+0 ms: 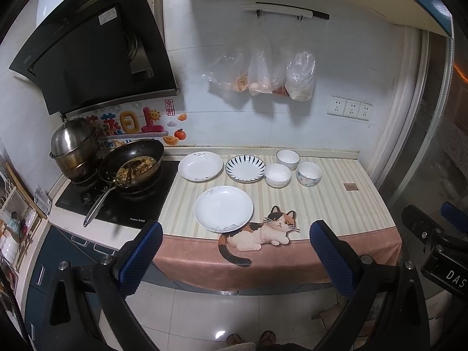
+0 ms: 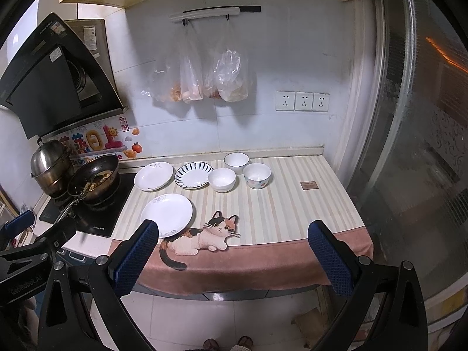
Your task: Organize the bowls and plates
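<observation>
On the striped cloth lie a near white plate, a far white plate and a blue-striped plate. To their right stand two white bowls and a patterned bowl. My left gripper is open and empty, held in front of the counter edge, short of the near plate. My right gripper is open and empty too, in front of the counter.
A wok with food and a steel pot sit on the black hob at the left. A range hood hangs above. Plastic bags hang on the wall. A small brown square lies at the right.
</observation>
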Action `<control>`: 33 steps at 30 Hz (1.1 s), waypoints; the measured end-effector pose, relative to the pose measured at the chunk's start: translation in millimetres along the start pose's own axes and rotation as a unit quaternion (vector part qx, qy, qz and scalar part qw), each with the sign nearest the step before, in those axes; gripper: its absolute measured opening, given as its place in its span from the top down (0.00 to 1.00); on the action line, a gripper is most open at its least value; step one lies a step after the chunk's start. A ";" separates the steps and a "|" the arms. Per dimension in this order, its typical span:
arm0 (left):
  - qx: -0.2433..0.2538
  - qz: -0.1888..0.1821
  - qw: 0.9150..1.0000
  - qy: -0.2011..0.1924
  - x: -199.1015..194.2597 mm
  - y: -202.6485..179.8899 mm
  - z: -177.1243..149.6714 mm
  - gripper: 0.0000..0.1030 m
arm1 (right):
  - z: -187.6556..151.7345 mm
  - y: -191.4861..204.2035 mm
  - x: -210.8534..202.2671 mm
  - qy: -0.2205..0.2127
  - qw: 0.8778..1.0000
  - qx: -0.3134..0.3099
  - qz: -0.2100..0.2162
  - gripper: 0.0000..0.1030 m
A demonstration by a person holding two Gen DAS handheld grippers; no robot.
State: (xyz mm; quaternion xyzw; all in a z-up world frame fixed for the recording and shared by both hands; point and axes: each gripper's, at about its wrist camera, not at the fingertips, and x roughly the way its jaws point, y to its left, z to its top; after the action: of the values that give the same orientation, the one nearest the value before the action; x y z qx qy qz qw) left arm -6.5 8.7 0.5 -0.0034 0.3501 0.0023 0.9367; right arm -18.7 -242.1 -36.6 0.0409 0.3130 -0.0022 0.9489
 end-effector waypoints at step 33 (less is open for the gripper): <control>-0.002 0.000 1.000 -0.002 3.0 7.4 5.6 0.00 | 5.0 8.0 -2.0 -0.006 1.000 -0.002 0.001 0.00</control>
State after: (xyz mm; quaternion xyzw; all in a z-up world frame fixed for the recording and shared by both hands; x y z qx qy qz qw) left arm -0.7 16.1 2.8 -0.0052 0.3485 0.0030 0.9373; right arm -17.2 -234.6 -30.8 0.0398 0.3071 -0.0009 0.9508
